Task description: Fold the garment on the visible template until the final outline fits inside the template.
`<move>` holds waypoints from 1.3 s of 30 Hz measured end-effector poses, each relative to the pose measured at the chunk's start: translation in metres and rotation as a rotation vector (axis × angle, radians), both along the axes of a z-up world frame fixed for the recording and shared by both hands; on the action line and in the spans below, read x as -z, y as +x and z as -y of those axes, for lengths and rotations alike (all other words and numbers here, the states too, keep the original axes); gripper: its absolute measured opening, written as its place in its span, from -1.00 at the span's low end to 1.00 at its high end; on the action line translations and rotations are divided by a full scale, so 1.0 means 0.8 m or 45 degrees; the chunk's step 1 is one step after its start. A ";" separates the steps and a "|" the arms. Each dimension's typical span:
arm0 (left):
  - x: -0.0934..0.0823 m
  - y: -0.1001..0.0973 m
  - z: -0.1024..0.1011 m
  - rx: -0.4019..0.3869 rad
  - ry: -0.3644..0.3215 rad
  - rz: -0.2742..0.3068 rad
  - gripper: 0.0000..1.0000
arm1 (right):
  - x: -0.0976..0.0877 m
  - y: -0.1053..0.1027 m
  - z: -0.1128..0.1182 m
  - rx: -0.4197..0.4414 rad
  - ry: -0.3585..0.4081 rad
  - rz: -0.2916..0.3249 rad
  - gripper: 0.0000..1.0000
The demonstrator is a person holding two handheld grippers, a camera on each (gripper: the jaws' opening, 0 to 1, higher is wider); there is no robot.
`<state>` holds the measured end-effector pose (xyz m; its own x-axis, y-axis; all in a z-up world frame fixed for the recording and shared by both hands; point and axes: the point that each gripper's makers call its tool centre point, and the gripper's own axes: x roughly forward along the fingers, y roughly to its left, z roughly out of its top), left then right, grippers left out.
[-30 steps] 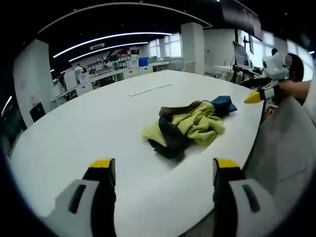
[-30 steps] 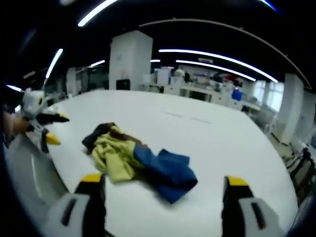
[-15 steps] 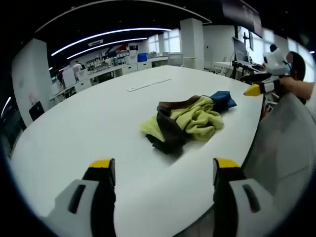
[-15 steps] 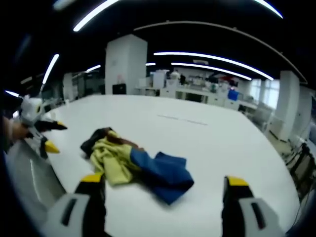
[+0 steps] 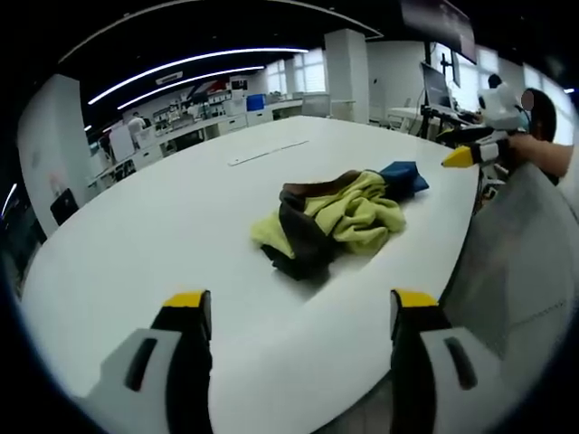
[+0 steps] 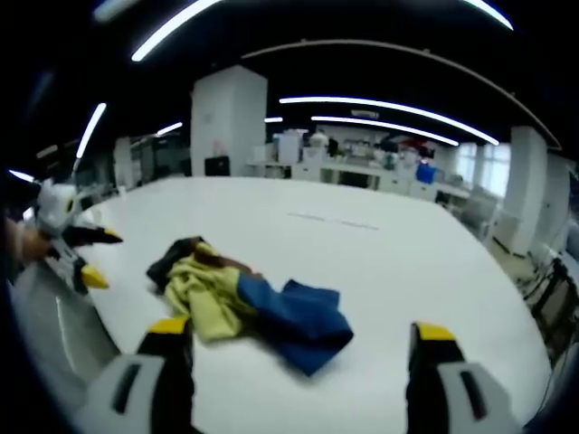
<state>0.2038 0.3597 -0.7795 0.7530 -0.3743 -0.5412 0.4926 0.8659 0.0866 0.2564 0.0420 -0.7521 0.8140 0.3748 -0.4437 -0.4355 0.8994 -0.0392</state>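
While the crumpled yellow, blue and dark cloth garment point(image 5: 335, 220) point(image 6: 249, 298) lies on the white table point(image 5: 163, 226), my left gripper point(image 5: 298, 312) and right gripper point(image 6: 294, 344) hover nearby, jaws spread, empty.

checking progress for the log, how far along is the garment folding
Nothing looks done yet: the garment lies crumpled in a yellow, dark and blue heap on the white table. In hand: nothing, the left gripper and right gripper are both open, short of it. Left: spreading and all the folding.

Beyond my white table point(image 5: 163, 217) I saw a white pillar point(image 6: 228, 122), distant desks point(image 6: 362, 172), long ceiling light strips point(image 6: 389, 104) and a monitor point(image 5: 441, 86).
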 end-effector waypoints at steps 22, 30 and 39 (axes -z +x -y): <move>-0.023 0.006 -0.003 -0.001 0.038 0.148 0.58 | 0.008 -0.005 -0.004 -0.053 -0.060 -0.033 0.99; -0.029 0.012 -0.016 -0.064 -0.044 0.167 0.58 | 0.013 -0.009 -0.011 -0.087 -0.056 -0.067 0.99; -0.031 0.013 -0.012 -0.084 -0.121 0.136 0.48 | 0.013 -0.016 -0.012 -0.100 -0.002 -0.133 0.62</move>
